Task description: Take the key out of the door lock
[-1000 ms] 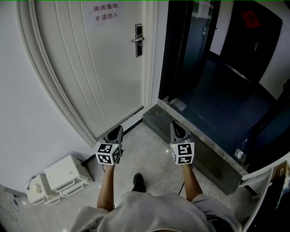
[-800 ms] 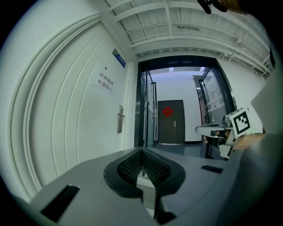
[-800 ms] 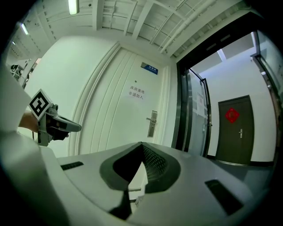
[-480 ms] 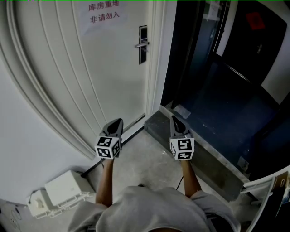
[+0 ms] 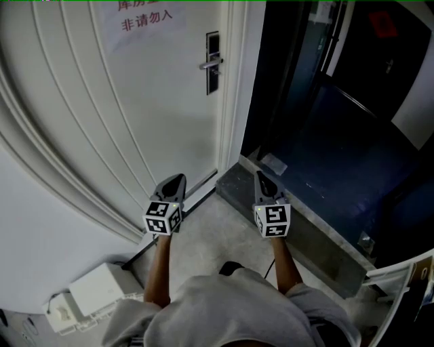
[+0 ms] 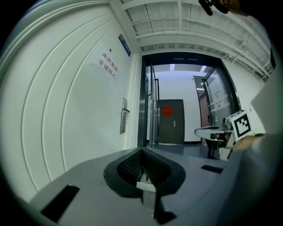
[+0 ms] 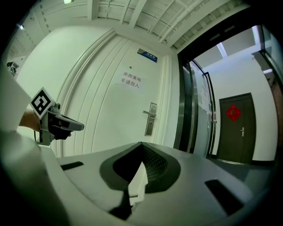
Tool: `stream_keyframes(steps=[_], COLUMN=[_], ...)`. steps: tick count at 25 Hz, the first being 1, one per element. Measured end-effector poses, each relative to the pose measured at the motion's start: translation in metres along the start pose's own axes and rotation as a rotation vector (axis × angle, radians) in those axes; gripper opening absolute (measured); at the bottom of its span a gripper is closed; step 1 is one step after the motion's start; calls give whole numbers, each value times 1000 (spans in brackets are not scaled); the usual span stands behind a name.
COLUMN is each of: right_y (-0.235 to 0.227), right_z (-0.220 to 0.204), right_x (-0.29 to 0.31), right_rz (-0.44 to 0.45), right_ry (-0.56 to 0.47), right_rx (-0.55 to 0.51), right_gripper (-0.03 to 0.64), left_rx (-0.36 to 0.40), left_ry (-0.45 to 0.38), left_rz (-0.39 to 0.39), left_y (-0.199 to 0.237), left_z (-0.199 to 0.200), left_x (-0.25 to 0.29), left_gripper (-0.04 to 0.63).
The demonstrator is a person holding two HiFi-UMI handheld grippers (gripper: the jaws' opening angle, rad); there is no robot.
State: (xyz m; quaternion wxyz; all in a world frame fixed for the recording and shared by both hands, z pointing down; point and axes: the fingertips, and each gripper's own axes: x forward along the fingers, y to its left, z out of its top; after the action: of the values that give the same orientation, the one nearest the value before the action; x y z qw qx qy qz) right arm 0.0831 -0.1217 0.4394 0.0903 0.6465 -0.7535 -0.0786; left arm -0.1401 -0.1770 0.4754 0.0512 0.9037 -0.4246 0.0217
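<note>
The white door's lock plate with its lever handle [image 5: 212,62] is at the top of the head view, well ahead of both grippers. No key can be made out on it at this distance. My left gripper [image 5: 177,179] and right gripper [image 5: 259,175] are held level, side by side, pointing toward the door, both shut and empty. In the left gripper view the lock plate [image 6: 124,121] is small and left of centre beyond the left gripper [image 6: 142,151]. The right gripper view has the lock plate [image 7: 151,119] above the right gripper [image 7: 140,144], and the left gripper [image 7: 66,125] at left.
A paper notice [image 5: 142,19] is taped on the door. A white box [image 5: 102,288] lies on the floor at lower left. A dark stone threshold [image 5: 298,223] runs diagonally on the right, with a dark corridor and a door with a red ornament [image 6: 167,110] beyond.
Both grippers and the person have moved forward toward the door. The notice has slid toward the top edge and the white box toward the bottom edge. Jaws stay shut.
</note>
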Motion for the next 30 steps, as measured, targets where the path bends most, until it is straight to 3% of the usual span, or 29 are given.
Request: stream_keyframes(steps=[12, 30], right_y=[-32, -165], right_z=[-25, -21], right_x=[78, 311], right_rz=[9, 58], right_ry=[12, -13], right_rx=[29, 23], right_gripper=[21, 21], left_rx=[20, 38], left_ry=[27, 21], left_rz=[0, 55], left_y=[29, 111], left_z=[-5, 49], left_x=[82, 325], left_gripper=[17, 17])
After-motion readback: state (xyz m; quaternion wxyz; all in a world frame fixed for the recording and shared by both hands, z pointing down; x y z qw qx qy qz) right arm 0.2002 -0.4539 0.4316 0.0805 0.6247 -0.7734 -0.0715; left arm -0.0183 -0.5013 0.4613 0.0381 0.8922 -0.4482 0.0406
